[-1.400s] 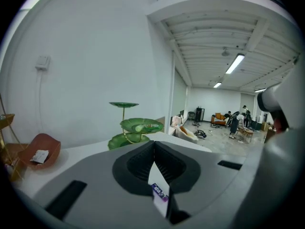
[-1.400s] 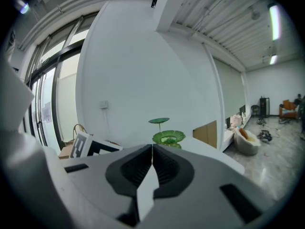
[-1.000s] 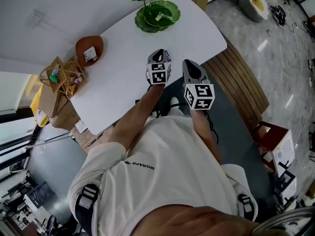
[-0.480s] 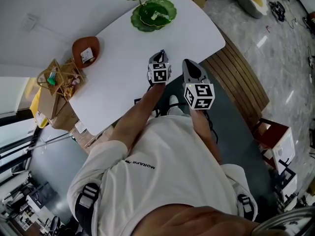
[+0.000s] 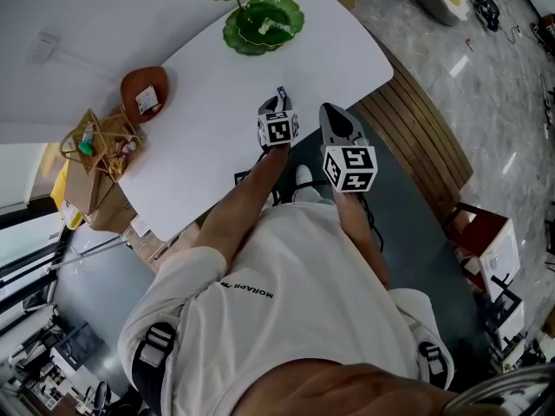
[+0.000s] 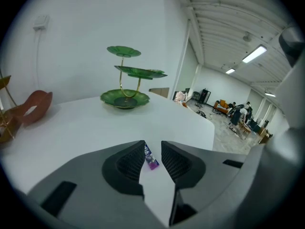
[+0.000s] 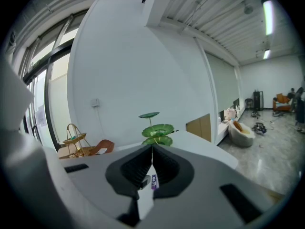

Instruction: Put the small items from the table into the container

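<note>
A small purple packet (image 6: 150,157) rests on the white table (image 5: 217,102) between the fingers of my left gripper (image 6: 152,144). The jaws are opening. The packet leans by the left pad, with a gap on its right side. In the head view the packet (image 5: 280,91) pokes out past my left gripper (image 5: 276,104). My right gripper (image 5: 333,113) hovers beside it near the table's edge. Its pads meet, with nothing between them (image 7: 152,150). A brown bowl (image 5: 139,92) with a white item in it sits at the far left.
A green tiered leaf stand (image 5: 258,22) stands at the table's far end. A wire basket (image 5: 91,141) with small things sits past the left corner. A wooden bench (image 5: 416,137) runs along the right edge, over grey floor.
My left gripper has sunk toward the table top, and the purple packet now shows at its tip. The right gripper has hardly moved.
</note>
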A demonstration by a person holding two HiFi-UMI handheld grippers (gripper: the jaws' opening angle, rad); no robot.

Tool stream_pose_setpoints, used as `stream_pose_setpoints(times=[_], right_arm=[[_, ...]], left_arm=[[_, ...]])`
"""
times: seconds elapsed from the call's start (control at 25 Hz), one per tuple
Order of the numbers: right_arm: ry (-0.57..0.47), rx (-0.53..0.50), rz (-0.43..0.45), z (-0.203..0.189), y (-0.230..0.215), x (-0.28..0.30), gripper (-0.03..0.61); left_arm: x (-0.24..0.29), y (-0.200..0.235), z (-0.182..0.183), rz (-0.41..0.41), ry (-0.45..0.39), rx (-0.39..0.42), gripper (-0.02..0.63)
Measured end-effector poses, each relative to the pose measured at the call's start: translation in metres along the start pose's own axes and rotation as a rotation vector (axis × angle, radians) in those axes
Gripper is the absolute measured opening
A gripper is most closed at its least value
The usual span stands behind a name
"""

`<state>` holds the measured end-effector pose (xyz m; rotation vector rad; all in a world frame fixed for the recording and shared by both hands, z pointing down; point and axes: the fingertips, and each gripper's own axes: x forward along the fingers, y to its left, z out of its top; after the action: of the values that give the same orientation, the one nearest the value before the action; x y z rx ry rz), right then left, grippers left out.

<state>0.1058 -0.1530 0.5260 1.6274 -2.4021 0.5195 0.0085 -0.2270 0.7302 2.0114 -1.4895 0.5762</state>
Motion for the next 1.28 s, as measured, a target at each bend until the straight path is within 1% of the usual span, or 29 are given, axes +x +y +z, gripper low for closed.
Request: stream_pose_setpoints(times=[0.2,0.32,0.48,0.64,0.88,1.08,1.28], right_arm=[[0.007,0.004,-0.009,-0.002,-0.006,0.002,0.014],[0.014,0.006,-0.009,-0.004,-0.008,0.004,0.014],[0.017,0.017,-0.011,-0.005,-0.011,0.004,0.014],[0.019,0.017,-0.016,-0.004,-0.015,0.005,0.014],[0.033,0.020,-0.026,-0.009,-0.023,0.004,0.014],[0.042,0.020,-0.031,-0.011,-0.030,0.004,0.014],[0.051,0.022,-0.032,-0.014,-0.035,0.007,0.014]], left_arm=[[0.006,0.000,-0.013,0.022,0.057,-0.034,0.112],[0.014,-0.001,-0.019,0.036,0.079,-0.049,0.114],[0.022,-0.001,-0.026,0.061,0.106,-0.090,0.114],[0.029,-0.002,-0.033,0.082,0.135,-0.091,0.114],[0.039,0.001,-0.044,0.122,0.172,-0.116,0.114],[0.044,0.000,-0.044,0.124,0.187,-0.135,0.114],[0.051,0.002,-0.048,0.134,0.206,-0.136,0.114]])
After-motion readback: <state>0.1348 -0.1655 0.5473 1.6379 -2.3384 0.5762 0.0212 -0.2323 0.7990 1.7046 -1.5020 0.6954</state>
